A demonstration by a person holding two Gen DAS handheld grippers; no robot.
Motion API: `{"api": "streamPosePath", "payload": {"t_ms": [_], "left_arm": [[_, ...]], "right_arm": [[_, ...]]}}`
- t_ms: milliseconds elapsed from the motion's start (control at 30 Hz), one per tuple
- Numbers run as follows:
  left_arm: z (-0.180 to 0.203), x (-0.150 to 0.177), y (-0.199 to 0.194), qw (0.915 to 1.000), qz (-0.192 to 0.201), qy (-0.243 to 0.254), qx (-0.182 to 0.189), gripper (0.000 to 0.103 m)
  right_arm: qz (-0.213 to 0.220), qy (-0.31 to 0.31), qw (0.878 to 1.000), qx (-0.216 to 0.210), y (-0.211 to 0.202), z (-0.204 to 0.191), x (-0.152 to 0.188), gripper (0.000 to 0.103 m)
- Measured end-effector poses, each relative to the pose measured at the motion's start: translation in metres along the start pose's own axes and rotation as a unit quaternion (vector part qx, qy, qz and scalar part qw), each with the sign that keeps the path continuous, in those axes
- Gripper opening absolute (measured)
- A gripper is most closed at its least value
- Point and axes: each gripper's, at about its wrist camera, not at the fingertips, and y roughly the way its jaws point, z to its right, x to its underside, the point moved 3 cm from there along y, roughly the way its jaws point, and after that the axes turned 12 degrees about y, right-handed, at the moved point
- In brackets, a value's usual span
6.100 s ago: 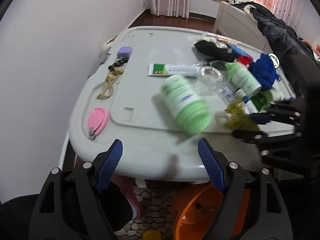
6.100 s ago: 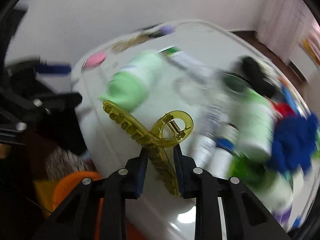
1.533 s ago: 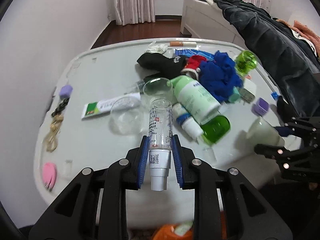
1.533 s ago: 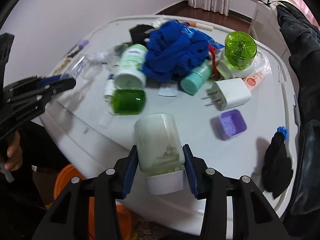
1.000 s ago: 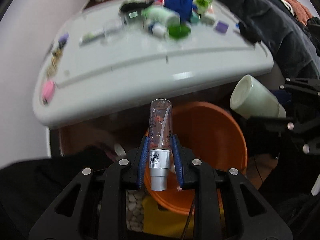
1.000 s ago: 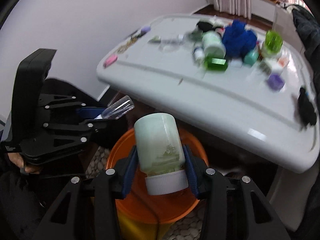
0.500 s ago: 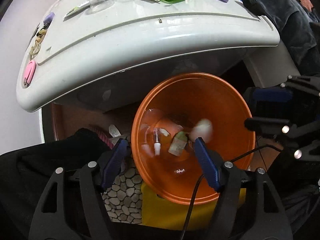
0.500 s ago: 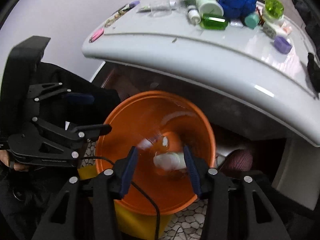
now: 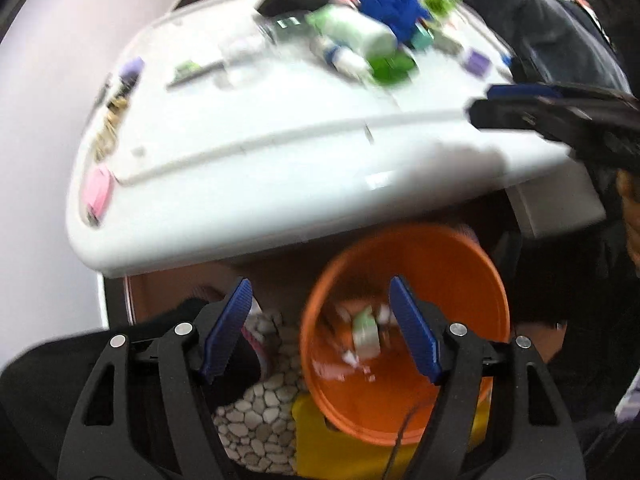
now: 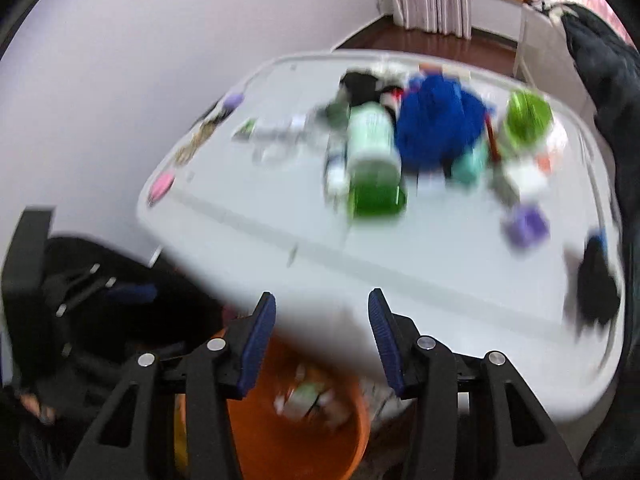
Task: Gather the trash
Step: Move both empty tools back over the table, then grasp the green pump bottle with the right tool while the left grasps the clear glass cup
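An orange bin (image 9: 448,264) stands on the floor below the white table's (image 9: 256,184) front edge, with dropped bottles (image 9: 366,330) lying inside. My left gripper (image 9: 320,328) is open and empty above the bin's left rim. My right gripper (image 10: 322,340) is open and empty, over the table's front edge with the bin (image 10: 280,436) below it. On the table lie a pale green bottle (image 10: 372,140), a green bottle (image 10: 376,198), a blue cloth (image 10: 440,120) and a lime round container (image 10: 528,116). Both views are motion-blurred.
A purple box (image 10: 526,226), a white charger (image 10: 528,180), a teal bottle (image 10: 468,168), a pink item (image 10: 160,186) and a black item (image 10: 598,288) lie on the table. A yellow object (image 9: 340,452) sits under the bin. A pebble-pattern mat (image 9: 256,420) covers the floor. A wall is at left.
Both grippers have swung up from over the bin toward the table. The bottles dropped earlier now lie still in the bin. Both grippers stay open.
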Motion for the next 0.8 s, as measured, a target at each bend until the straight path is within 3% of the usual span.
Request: {"api": "streamPosePath", "payload": {"t_ms": [167, 333, 467, 600, 700, 800], "left_arm": [[-0.023, -0.025, -0.004, 0.9993, 0.023, -0.026, -0.011, 0.072], [-0.039, -0.036, -0.003, 0.9987, 0.031, -0.041, -0.002, 0.072], [-0.044, -0.035, 0.002, 0.9984, 0.029, -0.048, 0.008, 0.072], [-0.051, -0.031, 0.007, 0.9978, 0.026, -0.06, 0.015, 0.072], [-0.057, -0.033, 0.011, 0.997, 0.023, -0.073, 0.01, 0.072], [-0.063, -0.042, 0.012, 0.9956, 0.031, -0.088, 0.002, 0.072]], "right_arm": [[0.004, 0.007, 1.0, 0.01, 0.033, -0.003, -0.068, 0.048], [-0.028, -0.018, 0.998, 0.053, 0.076, -0.007, -0.119, 0.051], [-0.096, -0.007, 0.992, 0.087, 0.113, -0.001, -0.139, 0.048], [-0.132, -0.031, 0.983, 0.123, 0.141, -0.003, -0.142, 0.048], [-0.11, -0.049, 0.984, 0.13, 0.143, -0.012, -0.142, 0.047], [-0.089, -0.046, 0.99, 0.102, 0.127, -0.011, -0.135, 0.046]]}}
